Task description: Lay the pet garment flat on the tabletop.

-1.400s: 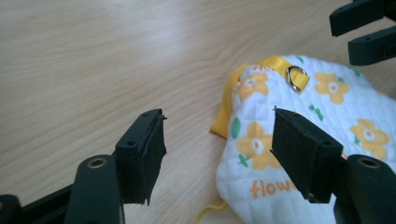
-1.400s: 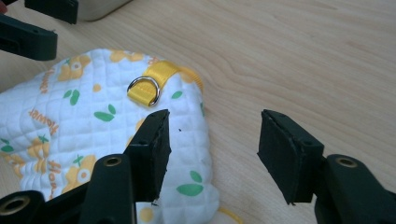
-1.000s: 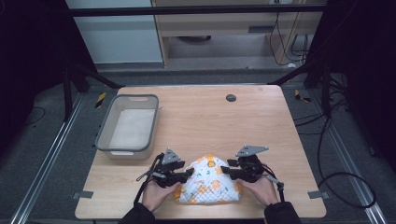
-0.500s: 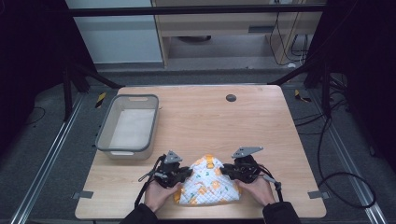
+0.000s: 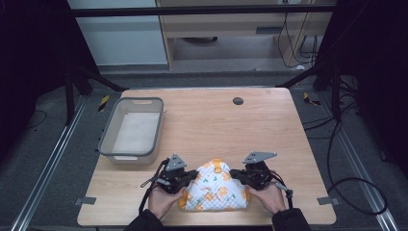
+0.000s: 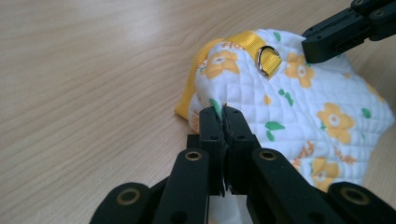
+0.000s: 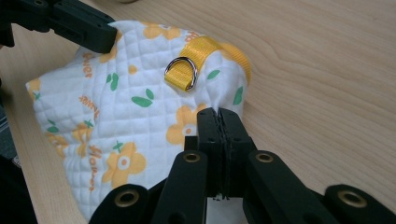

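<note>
High view: I see the wooden table [image 5: 211,115] from above, with my two hands coming in at its near edge and the quilted cloth [image 5: 214,190] lying between them.
Cloth: white quilting with orange flowers and green leaves, edged in yellow webbing, bunched into a low mound near the front edge of the table, roughly midway across.
Left gripper [image 6: 223,109]: I have its jaws pressed together on a fold of the cloth's edge; a bit of white fabric sticks up between the tips in the left gripper view.
Right gripper [image 7: 219,113]: jaws likewise pinched shut on the cloth, at the opposite side of the mound, just beside the yellow trim.
Metal D-ring [image 7: 183,71]: it sits in a loop of yellow strap on top of the cloth, lying flat against the quilting, between my two grippers.
Hands: my left hand [image 5: 163,202] and right hand [image 5: 267,197] rest low at the table's near edge, one on each side of the cloth.
Grey bin [image 5: 108,139]: on the left part of the table, farther back, well apart from the cloth.
Dark round spot [image 5: 237,100]: on the far part of the table top; I cannot tell what it is.
</note>
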A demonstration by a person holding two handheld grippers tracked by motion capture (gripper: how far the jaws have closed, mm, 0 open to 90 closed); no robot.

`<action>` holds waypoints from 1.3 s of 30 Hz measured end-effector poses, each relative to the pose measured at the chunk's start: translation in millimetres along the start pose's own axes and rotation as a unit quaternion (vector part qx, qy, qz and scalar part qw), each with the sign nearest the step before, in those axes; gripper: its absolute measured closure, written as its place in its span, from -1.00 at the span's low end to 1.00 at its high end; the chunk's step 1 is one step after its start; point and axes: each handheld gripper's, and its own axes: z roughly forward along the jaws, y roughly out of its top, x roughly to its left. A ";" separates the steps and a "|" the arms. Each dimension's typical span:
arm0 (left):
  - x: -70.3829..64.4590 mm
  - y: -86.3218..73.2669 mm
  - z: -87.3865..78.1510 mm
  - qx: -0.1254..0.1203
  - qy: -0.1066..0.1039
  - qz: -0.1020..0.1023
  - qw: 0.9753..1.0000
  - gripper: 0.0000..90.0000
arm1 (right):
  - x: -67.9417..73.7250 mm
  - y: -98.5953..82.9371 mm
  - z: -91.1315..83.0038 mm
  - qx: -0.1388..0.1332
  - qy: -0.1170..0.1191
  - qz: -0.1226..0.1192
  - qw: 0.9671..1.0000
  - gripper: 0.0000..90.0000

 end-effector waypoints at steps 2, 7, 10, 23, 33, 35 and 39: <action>-3.2 1.5 -4.8 -0.009 -0.002 0.005 1.000 0.96 | 2.8 0.4 -5.0 -0.010 0.000 -0.002 1.000 0.97; -11.0 5.9 -17.0 -0.029 -0.008 0.016 0.999 0.97 | 11.6 3.7 -17.3 -0.027 0.004 -0.015 1.000 0.98; -15.9 10.3 -25.7 -0.040 -0.009 0.022 0.999 0.97 | 16.1 8.5 -30.2 -0.052 0.004 -0.022 0.998 0.98; -18.4 73.2 -64.6 -0.122 0.020 0.059 0.991 0.98 | 23.5 55.7 -62.6 -0.159 -0.015 -0.034 0.987 0.98; 40.9 101.2 5.7 -0.110 0.118 -0.019 0.987 0.51 | -31.4 92.3 6.9 -0.143 -0.149 0.010 0.978 0.82; 51.1 94.9 11.7 -0.112 0.123 -0.042 0.985 0.29 | -40.8 88.5 17.9 -0.125 -0.184 0.007 0.975 0.67; 58.6 79.5 7.8 -0.106 0.127 -0.038 0.985 -0.05 | -48.1 74.6 12.2 -0.125 -0.189 0.007 0.974 0.54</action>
